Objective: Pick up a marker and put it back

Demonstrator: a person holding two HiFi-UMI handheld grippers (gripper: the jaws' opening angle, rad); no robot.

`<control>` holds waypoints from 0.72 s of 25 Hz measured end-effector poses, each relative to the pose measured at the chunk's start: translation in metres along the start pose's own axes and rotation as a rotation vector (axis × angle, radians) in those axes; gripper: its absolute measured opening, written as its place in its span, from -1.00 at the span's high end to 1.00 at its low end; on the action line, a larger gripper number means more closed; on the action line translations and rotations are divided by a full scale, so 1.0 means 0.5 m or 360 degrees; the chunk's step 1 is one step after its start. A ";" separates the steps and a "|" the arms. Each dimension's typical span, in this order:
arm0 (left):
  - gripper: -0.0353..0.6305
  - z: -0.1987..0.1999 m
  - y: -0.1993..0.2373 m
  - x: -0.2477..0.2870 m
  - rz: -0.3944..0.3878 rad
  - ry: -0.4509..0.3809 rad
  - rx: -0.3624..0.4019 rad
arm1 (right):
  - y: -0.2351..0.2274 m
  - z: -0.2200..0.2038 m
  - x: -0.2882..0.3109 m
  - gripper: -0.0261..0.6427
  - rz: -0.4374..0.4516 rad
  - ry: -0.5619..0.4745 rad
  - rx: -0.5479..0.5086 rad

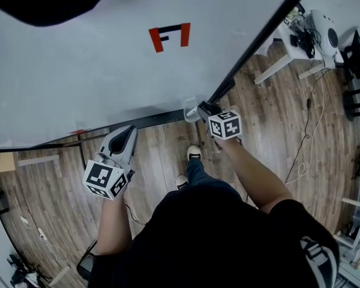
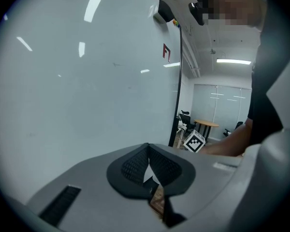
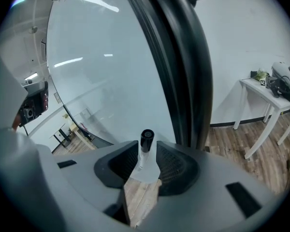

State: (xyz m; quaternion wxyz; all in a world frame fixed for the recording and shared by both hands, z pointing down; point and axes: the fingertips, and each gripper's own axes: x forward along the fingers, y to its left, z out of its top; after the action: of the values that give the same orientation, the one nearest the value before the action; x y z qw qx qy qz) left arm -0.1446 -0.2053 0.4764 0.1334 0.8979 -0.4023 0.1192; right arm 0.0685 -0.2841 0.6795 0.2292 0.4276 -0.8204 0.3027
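Standing upright in a clear holder [image 3: 145, 172] at the whiteboard's [image 1: 78, 59] lower right corner, the marker [image 3: 146, 138] sits between the released right gripper's [image 3: 146, 151] jaws. Left gripper [image 2: 148, 154] clenched, empty. Wooden floor [image 1: 162, 155] below.

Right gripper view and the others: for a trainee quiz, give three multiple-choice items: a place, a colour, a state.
1. Where does the marker stand?
A) between the right gripper's jaws
B) on the floor
C) on a chair

2. What colour is the mark on the whiteboard?
A) blue
B) red
C) green

3. How are the left gripper's jaws?
A) wide apart
B) gripping a marker
C) together, empty

Answers:
1 A: it rises between the parted jaws.
2 B: red in the head view.
3 C: they meet at the tips.
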 end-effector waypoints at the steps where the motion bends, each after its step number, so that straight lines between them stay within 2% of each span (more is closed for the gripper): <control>1: 0.86 -0.003 -0.001 0.001 0.0001 0.0006 -0.0001 | 0.001 0.000 0.003 0.59 0.0002 -0.0003 -0.0001; 18: 0.86 -0.029 -0.014 0.013 -0.0002 0.0051 -0.0010 | 0.002 0.006 0.017 0.69 -0.0002 -0.0018 -0.0054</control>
State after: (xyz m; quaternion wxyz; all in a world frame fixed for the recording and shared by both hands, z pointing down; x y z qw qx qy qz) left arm -0.1368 -0.2005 0.4909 0.1429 0.8957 -0.3998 0.1321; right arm 0.0626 -0.2905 0.6827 0.2320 0.4259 -0.8264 0.2862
